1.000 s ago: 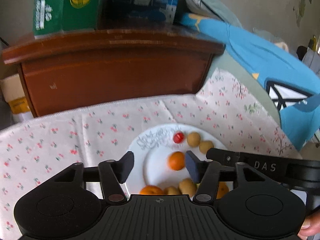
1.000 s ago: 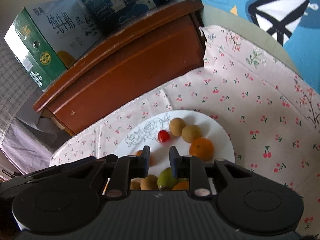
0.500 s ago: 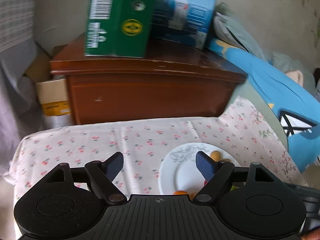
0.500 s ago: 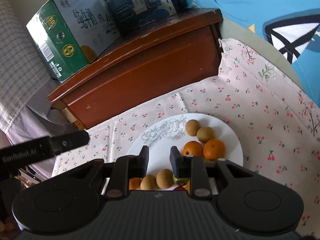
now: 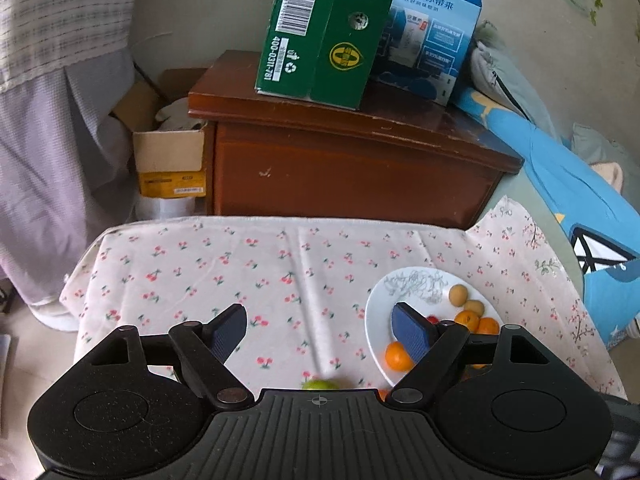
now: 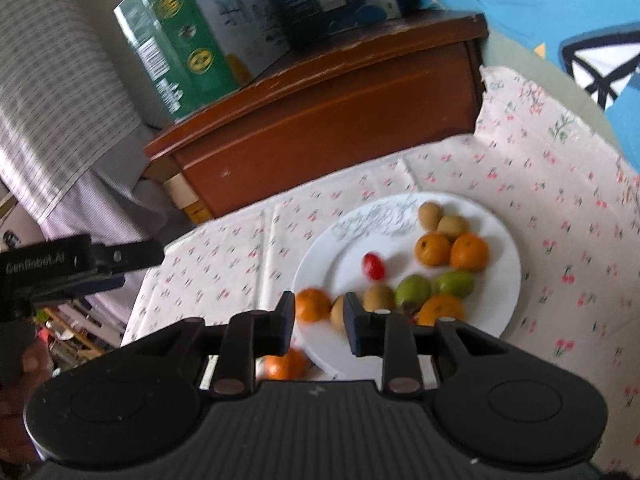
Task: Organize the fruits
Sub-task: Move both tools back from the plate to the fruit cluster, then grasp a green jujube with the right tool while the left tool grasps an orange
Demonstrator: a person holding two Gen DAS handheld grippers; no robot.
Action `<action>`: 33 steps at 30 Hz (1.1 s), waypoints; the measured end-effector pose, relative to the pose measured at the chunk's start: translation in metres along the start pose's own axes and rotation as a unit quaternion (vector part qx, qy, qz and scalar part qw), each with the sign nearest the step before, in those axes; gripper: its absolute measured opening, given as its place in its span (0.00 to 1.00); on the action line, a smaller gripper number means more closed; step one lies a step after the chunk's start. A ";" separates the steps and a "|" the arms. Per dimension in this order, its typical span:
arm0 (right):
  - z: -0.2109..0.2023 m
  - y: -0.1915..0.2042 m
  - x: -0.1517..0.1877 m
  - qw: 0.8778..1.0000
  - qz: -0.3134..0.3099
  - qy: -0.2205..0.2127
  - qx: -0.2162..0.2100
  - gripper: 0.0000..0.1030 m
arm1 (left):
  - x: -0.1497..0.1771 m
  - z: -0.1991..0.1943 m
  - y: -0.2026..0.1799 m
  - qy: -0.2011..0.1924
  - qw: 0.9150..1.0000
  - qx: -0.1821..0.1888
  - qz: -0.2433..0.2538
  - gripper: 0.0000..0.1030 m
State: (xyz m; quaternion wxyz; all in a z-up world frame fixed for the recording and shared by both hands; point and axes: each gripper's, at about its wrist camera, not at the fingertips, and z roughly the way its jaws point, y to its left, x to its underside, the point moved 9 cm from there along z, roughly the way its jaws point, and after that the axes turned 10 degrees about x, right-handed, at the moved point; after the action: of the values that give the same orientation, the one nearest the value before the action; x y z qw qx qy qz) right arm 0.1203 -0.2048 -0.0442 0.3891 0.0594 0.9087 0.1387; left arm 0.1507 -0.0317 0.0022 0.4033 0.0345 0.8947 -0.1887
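While the round white plate with a grey line drawing [image 6: 492, 312] sits on the cherry-print tablecloth [image 5: 248, 264], nearly all of the fruit lies on it: two tan, egg-shaped fruits [image 6: 430, 215] at the plate's far side, two small orange tangerines [image 6: 433, 249] touching each other just nearer than those, a red cherry tomato [image 6: 373, 266] alone towards the plate's middle, and two green fruits [image 6: 413, 290] side by side on the near part of the plate beside a brownish fruit [image 6: 378, 297] and another orange one [image 6: 440, 309]. A further tangerine [image 6: 313, 305] rests at the plate's near-left rim, and one more orange fruit [image 6: 286, 366] lies off the plate on the cloth, just beside that rim (partly hidden by the tool body). The black right gripper [image 6: 319, 318] hovers over the plate's near-left edge, its fingers drawn fairly close with a narrow gap and nothing clamped between them. The black left gripper [image 5: 318, 334] is held left of the plate above bare cloth, jaws spread wide and empty; its right blue pad [image 5: 410, 332] overlaps the plate in the left wrist view. A small green fruit [image 5: 319, 385] lies on the cloth left of the plate, just past the left gripper's body. Beyond the plate stands a dark brown wooden cabinet [image 5: 352, 168], carrying a green carton [image 5: 328, 32] and a blue carton [image 5: 432, 36].
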 end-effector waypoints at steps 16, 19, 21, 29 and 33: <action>0.014 0.036 0.066 0.997 -0.052 0.055 -0.021 0.33 | 0.043 -0.012 0.032 0.042 0.998 -0.044 -0.007 0.84; 0.021 0.037 0.072 0.996 -0.056 0.063 -0.022 0.33 | 0.049 -0.011 0.037 0.050 0.997 -0.050 -0.005 0.84; 0.026 0.039 0.075 0.996 -0.058 0.067 -0.021 0.34 | 0.052 -0.010 0.040 0.055 0.997 -0.052 -0.006 0.84; 0.038 0.045 0.080 0.994 -0.087 0.059 -0.010 0.29 | 0.062 -0.003 0.046 0.070 0.996 -0.052 -0.013 0.84; 0.034 0.043 0.081 0.994 -0.087 0.067 -0.017 0.29 | 0.070 0.004 0.041 0.081 0.996 -0.047 -0.001 0.84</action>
State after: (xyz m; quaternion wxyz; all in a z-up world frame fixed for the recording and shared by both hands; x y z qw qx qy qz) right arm 0.0886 -0.1388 -0.1095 0.3393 -0.0354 0.9319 0.1232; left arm 0.1150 -0.0019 -0.0643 0.3308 0.0301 0.9322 -0.1435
